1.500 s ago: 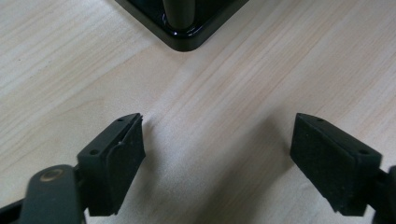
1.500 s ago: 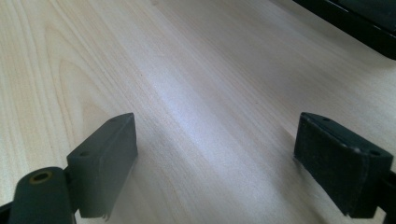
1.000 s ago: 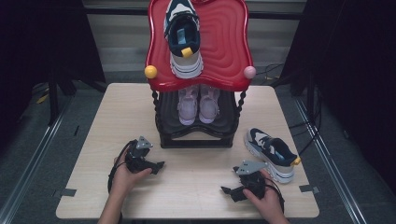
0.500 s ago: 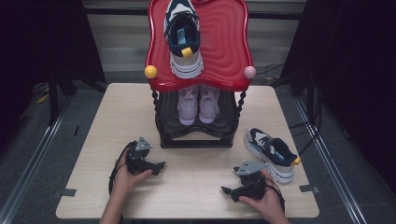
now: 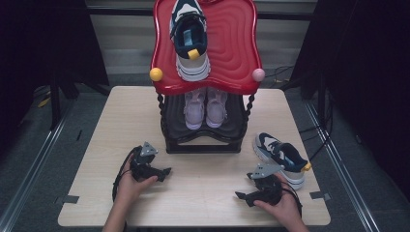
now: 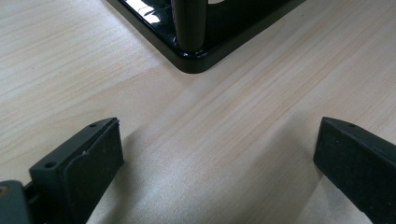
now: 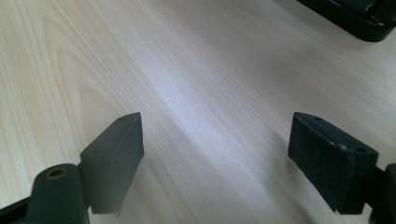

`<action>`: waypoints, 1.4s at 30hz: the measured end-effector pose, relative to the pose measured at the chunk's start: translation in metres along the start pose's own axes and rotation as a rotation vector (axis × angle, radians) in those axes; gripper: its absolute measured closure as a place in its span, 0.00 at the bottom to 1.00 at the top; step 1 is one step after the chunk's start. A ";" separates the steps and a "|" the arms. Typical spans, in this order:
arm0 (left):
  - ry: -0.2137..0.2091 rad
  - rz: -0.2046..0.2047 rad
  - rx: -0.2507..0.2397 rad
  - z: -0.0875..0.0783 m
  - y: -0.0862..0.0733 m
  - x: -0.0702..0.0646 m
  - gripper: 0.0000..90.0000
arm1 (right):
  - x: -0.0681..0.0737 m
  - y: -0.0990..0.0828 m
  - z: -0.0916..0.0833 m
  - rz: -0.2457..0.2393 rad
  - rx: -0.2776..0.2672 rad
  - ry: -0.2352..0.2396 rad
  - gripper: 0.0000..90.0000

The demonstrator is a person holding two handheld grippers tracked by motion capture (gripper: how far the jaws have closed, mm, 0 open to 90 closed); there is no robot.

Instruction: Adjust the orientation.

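**One loose sneaker waits beside your right tool**

One navy-and-white sneaker (image 5: 280, 157) lies on the desk (image 5: 96, 145), right of the shoe rack (image 5: 203, 140) and just beyond your right tool (image 5: 244, 195). Its mate (image 5: 189, 38) already sits on the red top shelf (image 5: 237, 43), so the step in hand looks like the start of the pickup: nothing is gripped yet, and both hands rest low near the front edge.

Your right tool has just been narrowing its jaws a little, yet they stand well spread, with bare wood between them in the right gripper view. Your left tool (image 5: 164, 171) is spread wide too, holding nothing, aimed at the rack's black base corner (image 6: 191, 58).

Next, you would likely swing the right tool round toward the sneaker, since it points away from it toward the desk's middle. Aim for the collar or heel, where the jaws can close across a firm edge.

Around this, a pale lilac pair (image 5: 205, 106) fills the lower shelf. The yellow knob (image 5: 156, 74) and pink knob (image 5: 258, 75) jut from the red shelf's front corners, and the twisted post (image 5: 249, 104) stands nearest the sneaker; mind these when lifting.
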State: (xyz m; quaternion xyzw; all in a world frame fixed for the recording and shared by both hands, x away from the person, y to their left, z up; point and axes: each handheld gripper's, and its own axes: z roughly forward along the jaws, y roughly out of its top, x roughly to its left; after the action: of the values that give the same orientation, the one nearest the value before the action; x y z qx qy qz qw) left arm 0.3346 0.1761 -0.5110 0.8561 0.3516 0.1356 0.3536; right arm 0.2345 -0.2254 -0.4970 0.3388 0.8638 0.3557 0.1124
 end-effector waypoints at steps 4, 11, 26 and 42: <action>-0.001 0.000 0.000 0.000 0.000 0.000 0.01 | -0.002 0.005 -0.007 -0.008 0.005 0.007 0.20; -0.001 -0.001 0.000 0.000 0.000 0.000 0.01 | -0.009 0.016 -0.022 -0.007 -0.008 -0.001 0.22; 0.001 -0.006 -0.002 0.000 0.000 0.000 0.01 | -0.044 0.038 -0.080 0.012 -0.025 -0.128 0.25; -0.001 -0.006 -0.004 0.000 0.000 0.000 0.01 | -0.073 0.015 -0.105 0.095 -0.030 -0.228 0.28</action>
State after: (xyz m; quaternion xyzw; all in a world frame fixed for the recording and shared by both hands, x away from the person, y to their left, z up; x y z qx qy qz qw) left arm 0.3345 0.1756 -0.5114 0.8546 0.3536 0.1349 0.3557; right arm 0.2502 -0.3227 -0.4145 0.4159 0.8229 0.3327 0.1978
